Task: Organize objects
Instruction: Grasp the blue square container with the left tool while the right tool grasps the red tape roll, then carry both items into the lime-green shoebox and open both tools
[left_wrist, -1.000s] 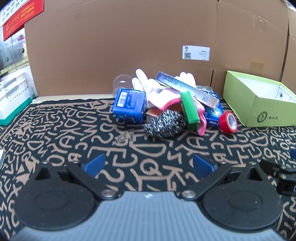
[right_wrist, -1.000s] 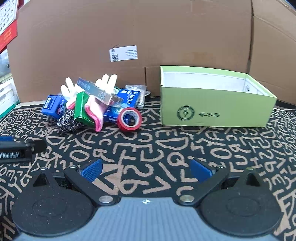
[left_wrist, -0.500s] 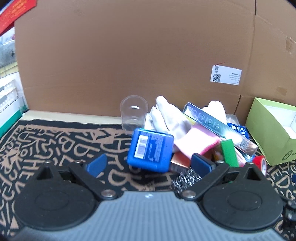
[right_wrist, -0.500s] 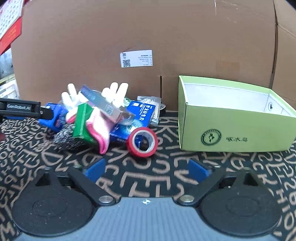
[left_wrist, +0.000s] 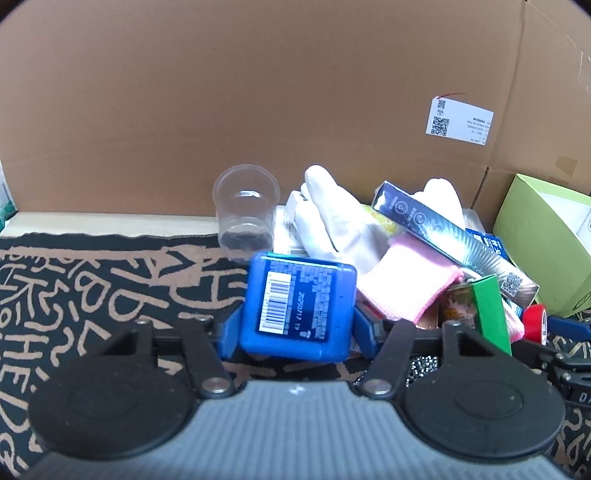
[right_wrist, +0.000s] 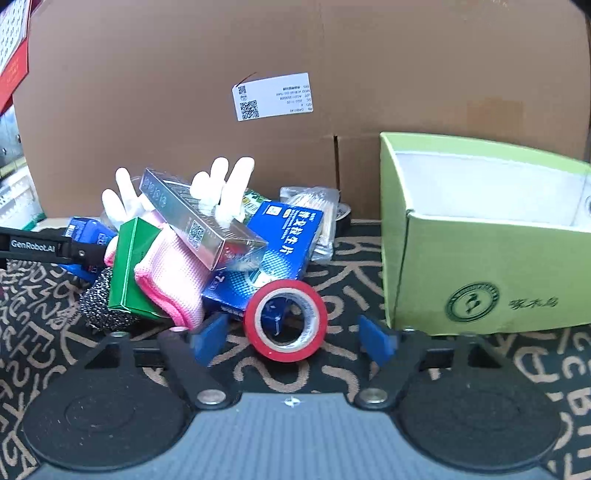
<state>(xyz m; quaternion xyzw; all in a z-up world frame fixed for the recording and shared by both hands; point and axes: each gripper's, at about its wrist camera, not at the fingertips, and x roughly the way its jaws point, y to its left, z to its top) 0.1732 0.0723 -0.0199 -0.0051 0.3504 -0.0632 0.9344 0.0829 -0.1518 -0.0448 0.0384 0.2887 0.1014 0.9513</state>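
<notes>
Clutter sits heaped toward the back edge of the patterned mat (right_wrist: 369, 266), against the cardboard wall (left_wrist: 258, 110). Your left gripper (left_wrist: 297, 328) has its jaws closing around the blue case (left_wrist: 299, 310), barcode side up; its blue fingers (left_wrist: 229, 332) sit tight against both flanks of the case, so you appear to be gripping it. The case leans on the left end of the heap, with the clear plastic cup (left_wrist: 245, 205) upright just behind it at the mat's back edge.

Your right gripper (right_wrist: 291, 338) is narrowing too, jaws about half apart, with the red tape roll (right_wrist: 286, 319) standing on edge between them. There is a visible gap on each side, so the pads are not yet pressing on the roll. It rests on the mat at the front of the heap, touching the blue flat box (right_wrist: 269, 258) behind it.

Behind the roll, the silver carton (right_wrist: 199, 221) lies tilted across the pink and white gloves (right_wrist: 173, 273), and the green box (right_wrist: 133, 266) leans beside them over the steel scourer (right_wrist: 99, 302). A packet of toothpicks (right_wrist: 317, 206) lies at the rear.

Your green open box (right_wrist: 480, 266) stands on the mat near its right side, well apart from the heap, just beside the right gripper's outer finger.
</notes>
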